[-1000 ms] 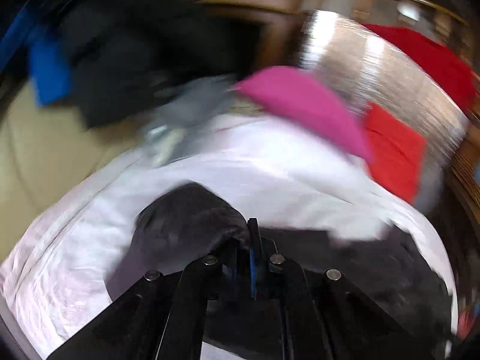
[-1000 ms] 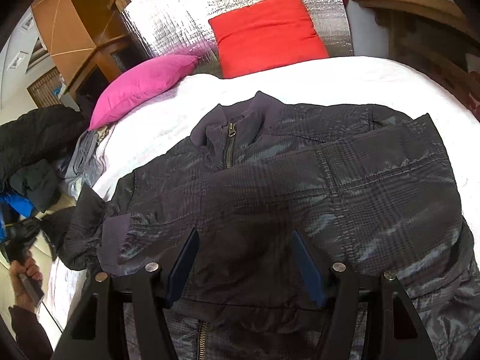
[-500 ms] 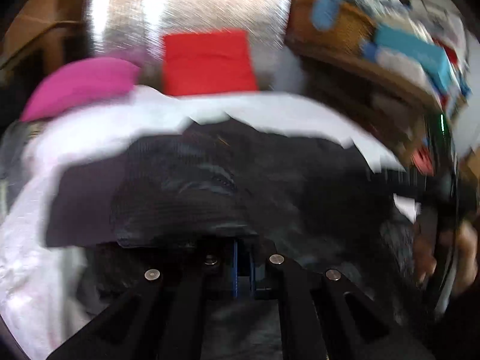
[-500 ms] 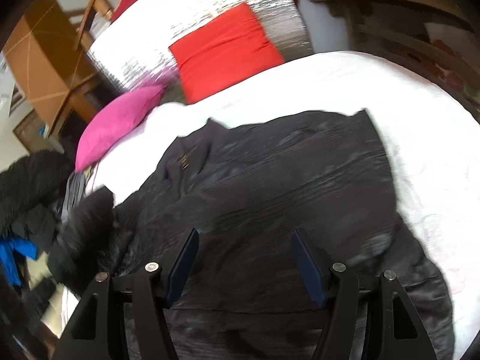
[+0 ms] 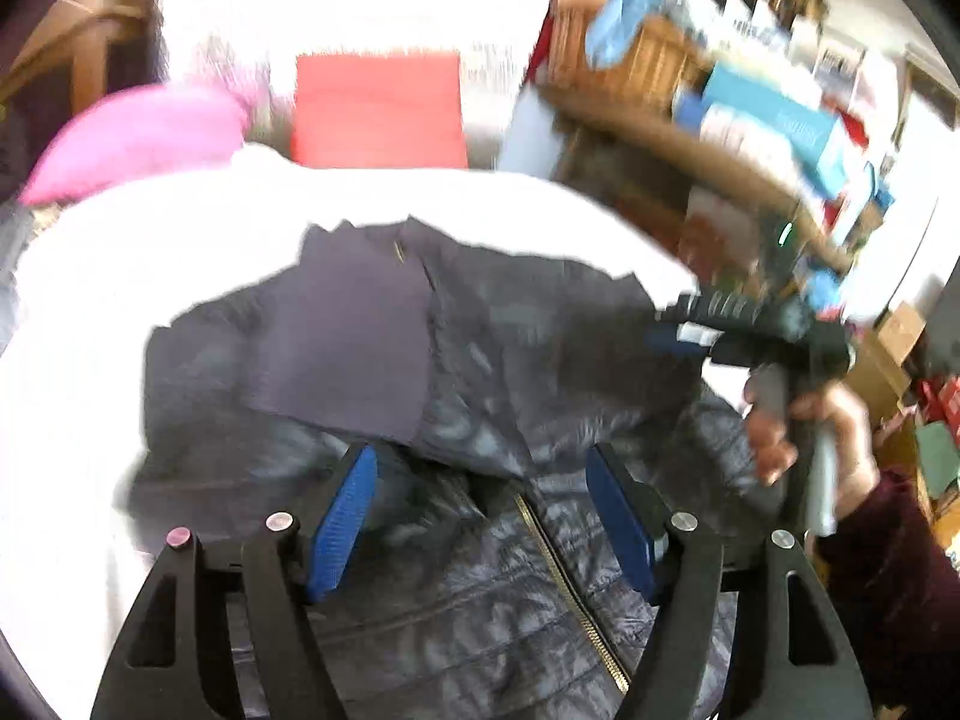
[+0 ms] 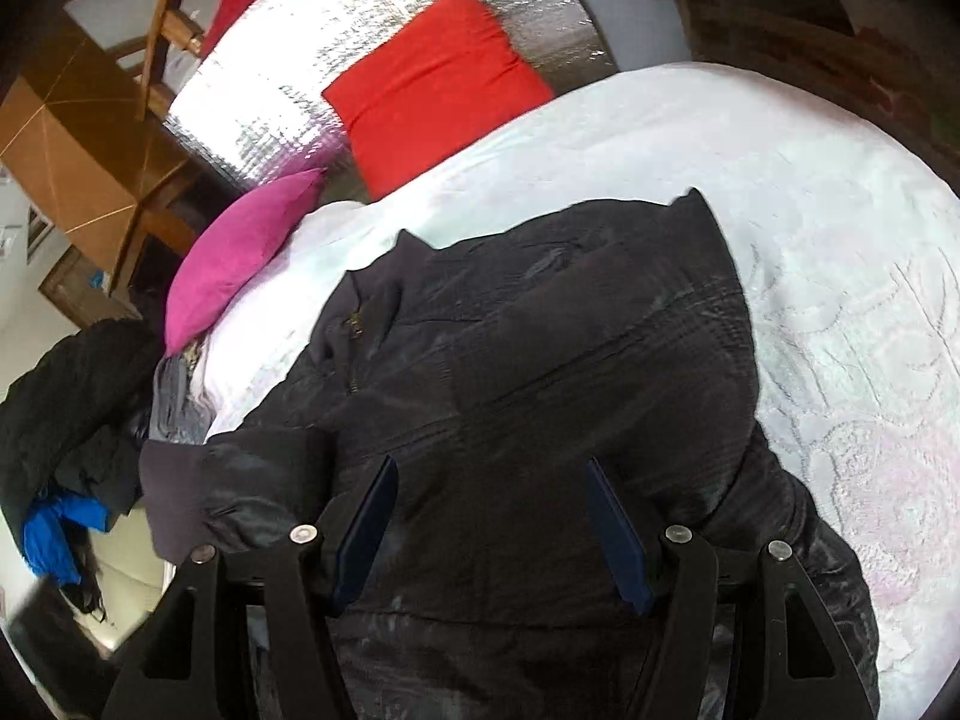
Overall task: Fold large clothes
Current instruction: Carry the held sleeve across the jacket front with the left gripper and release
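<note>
Item: dark jacket (image 6: 540, 396), flat on the bed (image 6: 840, 252), one side folded inward. My left tongs (image 5: 480, 516) and right tongs (image 6: 489, 531): agape, empty, above its lower half. Next: grip hem corners evenly, fold toward collar.

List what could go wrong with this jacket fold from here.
1. Both the left gripper and right gripper are open above the dark jacket, so the slick quilted fabric may spring open.
2. The folded sleeve lies near the white bedspread edge and may slide off.

Dark jacket (image 6: 540, 372), white bedspread (image 6: 810, 180)
</note>
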`<action>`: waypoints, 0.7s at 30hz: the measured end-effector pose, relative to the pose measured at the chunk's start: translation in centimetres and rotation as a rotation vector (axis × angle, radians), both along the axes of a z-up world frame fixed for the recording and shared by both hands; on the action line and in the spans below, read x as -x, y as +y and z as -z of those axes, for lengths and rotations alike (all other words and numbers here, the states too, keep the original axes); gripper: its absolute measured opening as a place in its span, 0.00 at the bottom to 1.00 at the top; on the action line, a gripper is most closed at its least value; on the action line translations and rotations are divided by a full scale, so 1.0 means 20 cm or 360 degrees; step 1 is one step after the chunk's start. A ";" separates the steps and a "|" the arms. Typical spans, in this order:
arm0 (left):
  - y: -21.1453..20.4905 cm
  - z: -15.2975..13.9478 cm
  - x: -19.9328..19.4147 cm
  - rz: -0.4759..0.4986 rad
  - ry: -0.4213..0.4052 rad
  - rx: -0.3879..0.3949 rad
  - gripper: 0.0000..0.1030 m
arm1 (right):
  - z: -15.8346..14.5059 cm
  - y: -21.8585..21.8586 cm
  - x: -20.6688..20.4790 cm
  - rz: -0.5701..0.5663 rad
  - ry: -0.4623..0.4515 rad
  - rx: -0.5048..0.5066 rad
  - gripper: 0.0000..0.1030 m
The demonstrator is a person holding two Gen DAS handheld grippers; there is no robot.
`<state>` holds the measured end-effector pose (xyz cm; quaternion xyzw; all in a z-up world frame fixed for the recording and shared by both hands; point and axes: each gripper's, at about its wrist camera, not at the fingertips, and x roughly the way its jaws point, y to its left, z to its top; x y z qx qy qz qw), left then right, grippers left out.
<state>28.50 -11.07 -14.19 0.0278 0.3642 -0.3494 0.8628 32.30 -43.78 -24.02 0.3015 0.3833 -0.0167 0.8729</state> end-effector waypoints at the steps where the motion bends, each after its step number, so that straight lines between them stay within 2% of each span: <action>1: 0.07 -0.04 0.00 -0.0058 -0.0059 0.0015 0.74 | -0.01 0.01 0.00 -0.0011 -0.0007 0.0009 0.66; 3: 0.19 -0.08 -0.07 -0.0237 -0.0140 0.0013 0.74 | -0.03 0.06 0.00 -0.0049 -0.0039 0.0029 0.66; 4: 0.24 -0.07 -0.11 -0.0332 -0.0140 0.0001 0.74 | -0.03 0.09 -0.01 -0.0073 -0.0052 0.0033 0.66; 8: 0.43 0.05 -0.29 -0.0749 -0.0009 -0.0068 0.74 | -0.09 0.24 -0.01 -0.0210 -0.0134 0.0088 0.66; 9: 0.46 0.09 -0.34 -0.0816 0.0045 -0.0109 0.67 | -0.11 0.30 -0.01 -0.0255 -0.0160 0.0111 0.66; 10: 0.45 0.14 -0.37 -0.0848 0.0112 -0.0145 0.53 | -0.13 0.36 -0.01 -0.0307 -0.0189 0.0140 0.69; 11: 0.45 0.18 -0.40 -0.0859 0.0180 -0.0168 0.46 | -0.14 0.42 -0.01 -0.0365 -0.0213 0.0178 0.77; 12: 0.44 0.22 -0.41 -0.0868 0.0218 -0.0182 0.40 | -0.15 0.49 -0.02 -0.0417 -0.0230 0.0228 0.79; 13: 0.43 0.25 -0.42 -0.0876 0.0250 -0.0214 0.39 | -0.16 0.64 -0.01 -0.0545 -0.0269 0.0341 0.79; 14: 0.42 0.27 -0.43 -0.0871 0.0274 -0.0255 0.38 | -0.16 0.64 -0.01 -0.0545 -0.0269 0.0341 0.79; 17: 0.39 0.31 -0.42 -0.0820 0.0312 -0.0310 0.34 | -0.15 0.85 0.00 -0.0723 -0.0274 0.0517 0.79; 21: 0.33 0.30 -0.39 -0.0801 0.0294 -0.0359 0.34 | -0.06 1.03 0.00 -0.0775 -0.0210 0.0836 0.79</action>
